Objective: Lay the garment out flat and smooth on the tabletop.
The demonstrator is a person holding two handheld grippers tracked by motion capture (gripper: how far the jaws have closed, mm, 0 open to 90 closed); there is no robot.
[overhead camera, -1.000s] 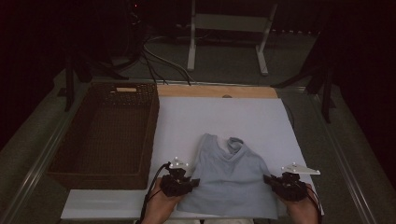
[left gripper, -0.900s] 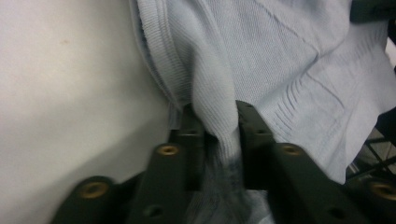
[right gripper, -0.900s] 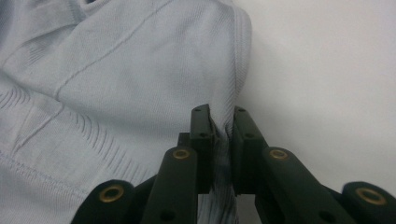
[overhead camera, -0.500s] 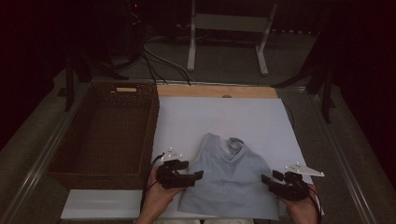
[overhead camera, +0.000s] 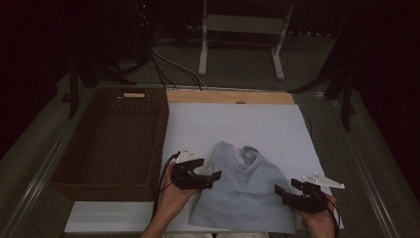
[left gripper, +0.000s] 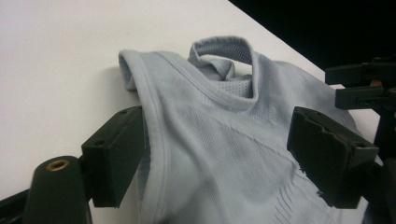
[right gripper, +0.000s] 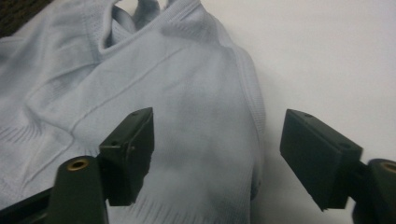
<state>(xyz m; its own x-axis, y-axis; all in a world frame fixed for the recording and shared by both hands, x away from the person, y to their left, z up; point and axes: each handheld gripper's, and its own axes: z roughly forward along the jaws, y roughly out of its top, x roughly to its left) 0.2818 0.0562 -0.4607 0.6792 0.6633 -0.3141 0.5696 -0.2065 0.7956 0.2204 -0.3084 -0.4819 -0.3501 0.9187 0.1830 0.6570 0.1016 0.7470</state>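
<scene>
Tongs wide open at both sides of pale blue knit top (overhead camera: 242,191).
Left gripper (left gripper: 219,156) over armhole hem, right gripper (right gripper: 217,158) over side edge, gripping nothing; ribbed weave clear up close, wicker basket (overhead camera: 111,139) beyond left gripper from above.

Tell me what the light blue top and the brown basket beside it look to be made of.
Light blue top: looks like a soft knit fabric, matte, with fine mesh texture, ribbed edging and limp folds; the exact fibre cannot be told.
Brown basket: seemingly woven wicker or rattan, dark and matte, judging by the plaited texture of its walls and floor; synthetic weave is possible.
</scene>
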